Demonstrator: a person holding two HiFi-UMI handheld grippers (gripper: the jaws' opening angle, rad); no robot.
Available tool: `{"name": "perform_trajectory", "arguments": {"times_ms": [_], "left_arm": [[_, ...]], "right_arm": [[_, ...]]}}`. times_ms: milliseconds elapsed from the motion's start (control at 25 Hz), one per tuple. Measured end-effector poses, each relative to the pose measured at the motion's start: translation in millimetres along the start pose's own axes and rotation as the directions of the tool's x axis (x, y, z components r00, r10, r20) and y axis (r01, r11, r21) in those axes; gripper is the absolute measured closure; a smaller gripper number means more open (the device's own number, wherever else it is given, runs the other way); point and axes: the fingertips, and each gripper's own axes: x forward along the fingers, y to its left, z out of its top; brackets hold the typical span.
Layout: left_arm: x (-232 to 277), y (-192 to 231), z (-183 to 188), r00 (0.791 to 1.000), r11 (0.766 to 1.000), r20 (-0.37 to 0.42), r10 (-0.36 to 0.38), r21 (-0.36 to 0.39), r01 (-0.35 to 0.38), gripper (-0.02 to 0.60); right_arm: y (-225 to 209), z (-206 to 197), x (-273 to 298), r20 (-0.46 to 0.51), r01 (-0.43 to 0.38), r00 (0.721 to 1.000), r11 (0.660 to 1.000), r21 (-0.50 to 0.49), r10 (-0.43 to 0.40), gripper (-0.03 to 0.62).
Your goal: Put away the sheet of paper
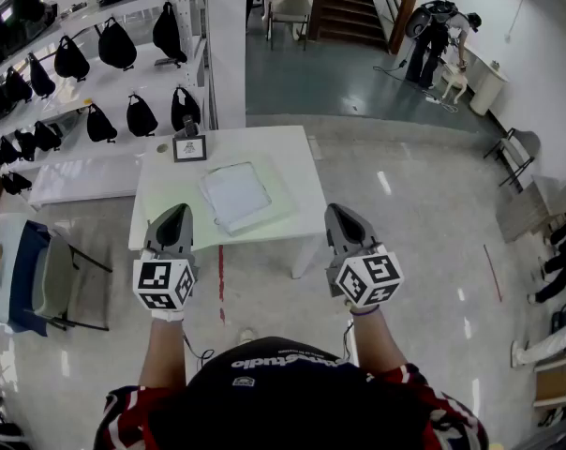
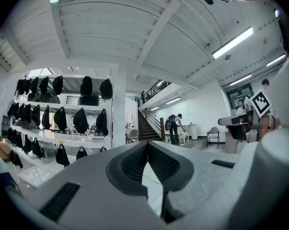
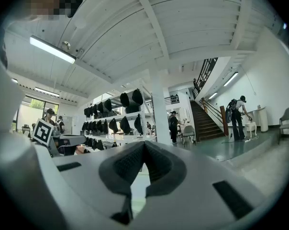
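The sheet of paper (image 1: 234, 195) lies flat near the middle of a small white table (image 1: 292, 148), on a pale, slightly larger sheet or sleeve. My left gripper (image 1: 176, 212) hovers level over the table's near left edge, short of the paper, jaws together with nothing between them. My right gripper (image 1: 338, 211) hangs beyond the table's near right corner, over the floor, also shut and empty. In the left gripper view the closed left gripper (image 2: 147, 145) fills the lower frame; the right gripper view shows the right gripper (image 3: 144, 145) the same way.
A small black framed sign (image 1: 189, 146) stands at the table's far left edge. White shelves with black bags (image 1: 114, 45) run along the left, beside a white pillar (image 1: 227, 45). A folding chair (image 1: 53, 279) stands at the left. A person (image 1: 433, 40) bends near the stairs.
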Motion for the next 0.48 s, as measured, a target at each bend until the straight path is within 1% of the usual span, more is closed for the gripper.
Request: {"name": "perform_trajectory", "arguments": {"times_ms": [240,480], "left_arm": [[3,-3,-5,1.0,0.999,-0.009,-0.016,-0.031,0.016,0.574],[5,-6,-10,1.0,0.999,-0.018,-0.02,-0.035,0.02,0.574]], "right_arm": [[-1,0,-1,0.003,0.003,1.0,1.0,-0.006,-0.003,0.595],[-3,-2,0,0.001,-0.001,1.0,1.0,0.008,0.001,0.595]]}}
